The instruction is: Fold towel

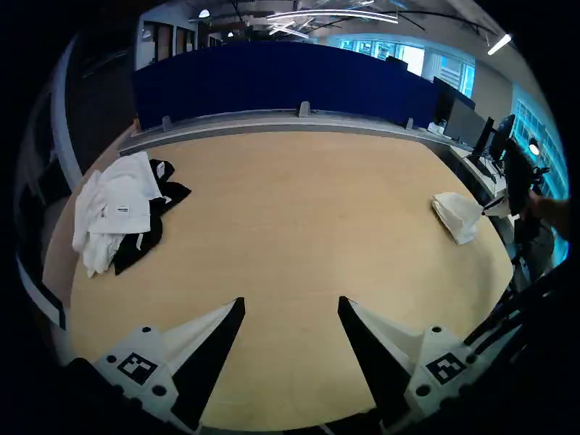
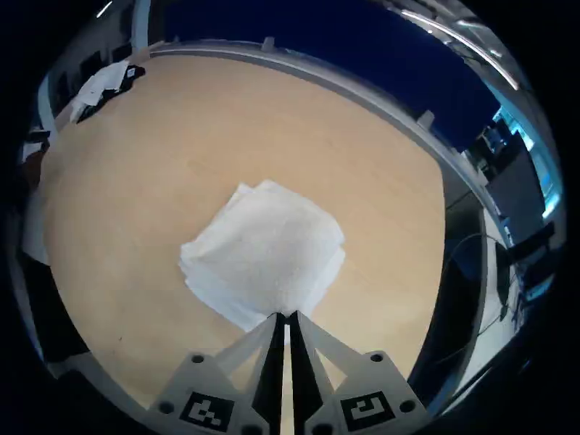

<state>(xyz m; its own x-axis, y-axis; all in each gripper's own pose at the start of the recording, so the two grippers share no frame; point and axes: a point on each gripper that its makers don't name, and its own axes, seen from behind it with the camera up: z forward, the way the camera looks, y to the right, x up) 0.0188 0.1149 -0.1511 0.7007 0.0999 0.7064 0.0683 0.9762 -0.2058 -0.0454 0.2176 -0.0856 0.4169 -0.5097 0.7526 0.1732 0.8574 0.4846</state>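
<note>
Left gripper view: left gripper (image 1: 290,308) jaws wide, empty, above table (image 1: 304,217) near edge. Folded white towel (image 1: 457,215) by table right edge, right gripper (image 2: 288,317) pinching its corner. Clothes pile (image 1: 119,210) at table far-left corner; broad wood between.

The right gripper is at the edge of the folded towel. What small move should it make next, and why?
Probably open the right gripper and let go. The folded towel already lies flat on the table as a neat square, and the shut jaws seem to pinch only its near edge.
</note>
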